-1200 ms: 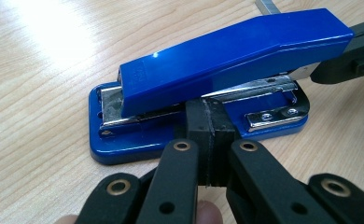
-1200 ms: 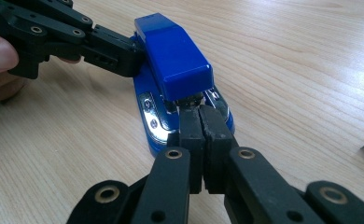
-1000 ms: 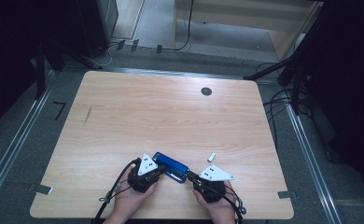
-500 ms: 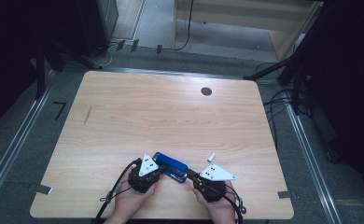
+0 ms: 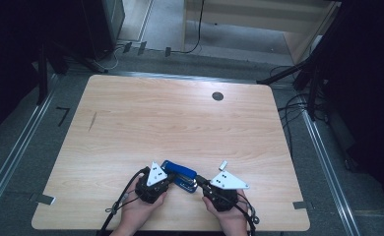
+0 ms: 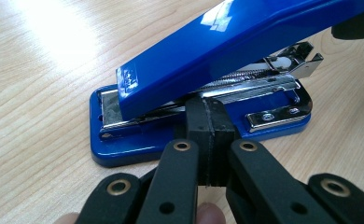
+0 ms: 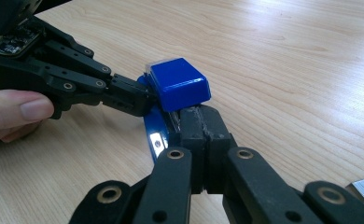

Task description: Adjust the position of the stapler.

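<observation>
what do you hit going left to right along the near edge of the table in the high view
left gripper with grey three-cornered plate → blue metal-and-plastic stapler → right gripper with grey three-cornered plate; the small white block lies just beyond the right gripper, so its place is unclear.

The light wood-grain counter (image 5: pixel 180 118) carries a blue metal-and-plastic stapler (image 5: pixel 179 175) near its front edge, with a small silvery staple strip (image 5: pixel 223 164) lying just beside it.

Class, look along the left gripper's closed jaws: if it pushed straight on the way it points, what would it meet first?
The blue stapler. The left gripper has its shut tips right at the stapler's side, by the metal magazine under the raised top arm; whether they already touch is hard to tell.
</observation>
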The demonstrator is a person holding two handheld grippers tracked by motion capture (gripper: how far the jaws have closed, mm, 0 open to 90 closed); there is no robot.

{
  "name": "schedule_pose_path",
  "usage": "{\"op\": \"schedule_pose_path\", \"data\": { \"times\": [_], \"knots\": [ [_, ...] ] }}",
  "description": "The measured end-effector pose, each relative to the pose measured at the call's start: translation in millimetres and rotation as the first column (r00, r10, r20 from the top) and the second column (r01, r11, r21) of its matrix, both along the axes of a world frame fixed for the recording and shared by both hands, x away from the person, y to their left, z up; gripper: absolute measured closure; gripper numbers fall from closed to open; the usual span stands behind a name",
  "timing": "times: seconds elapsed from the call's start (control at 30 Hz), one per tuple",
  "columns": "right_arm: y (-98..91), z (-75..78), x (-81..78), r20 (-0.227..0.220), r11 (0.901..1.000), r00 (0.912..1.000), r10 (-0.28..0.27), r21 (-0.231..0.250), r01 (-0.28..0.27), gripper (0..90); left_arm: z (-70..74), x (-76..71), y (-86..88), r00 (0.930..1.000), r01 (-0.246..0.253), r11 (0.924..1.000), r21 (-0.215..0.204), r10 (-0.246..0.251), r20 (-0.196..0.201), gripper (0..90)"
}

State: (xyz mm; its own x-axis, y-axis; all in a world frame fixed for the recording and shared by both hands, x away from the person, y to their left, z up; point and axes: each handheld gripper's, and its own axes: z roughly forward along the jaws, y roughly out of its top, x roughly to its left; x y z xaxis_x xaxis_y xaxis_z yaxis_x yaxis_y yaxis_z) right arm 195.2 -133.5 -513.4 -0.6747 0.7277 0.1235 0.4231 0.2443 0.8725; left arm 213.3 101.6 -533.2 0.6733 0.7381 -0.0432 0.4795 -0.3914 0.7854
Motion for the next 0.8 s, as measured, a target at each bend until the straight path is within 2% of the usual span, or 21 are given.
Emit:
{"op": "schedule_pose_path", "data": {
  "times": [0.37, 0.47, 0.6, 0.8],
  "knots": [
    [-0.6, -8.6, -3.4, -0.031, 0.9995, 0.9993, -0.019, -0.024, 0.018, 89.8, 0.1, 0.2, 0.2, 1.0000, 0.000, 1.0000, -0.001, 0.000, -0.003, 90.0],
    [-0.8, -10.8, -5.4, -0.043, 0.9996, 0.9990, -0.010, -0.028, 0.008, 89.3, 0.1, 0.2, 0.3, 1.0000, 0.000, 1.0000, 0.000, 0.000, -0.004, 90.0],
    [0.6, -14.4, -8.1, -0.041, 0.9984, 0.9991, -0.002, -0.056, 0.000, 89.2, 0.0, 0.4, 0.3, 1.0000, 0.000, 1.0000, -0.004, 0.000, -0.004, 90.0],
    [-1.1, -17.1, -6.9, -0.059, 0.9991, 0.9982, 0.003, -0.043, -0.005, 90.0, 0.1, 0.2, 0.3, 1.0000, 0.001, 1.0000, 0.001, -0.001, -0.002, 90.0]
  ]
}}
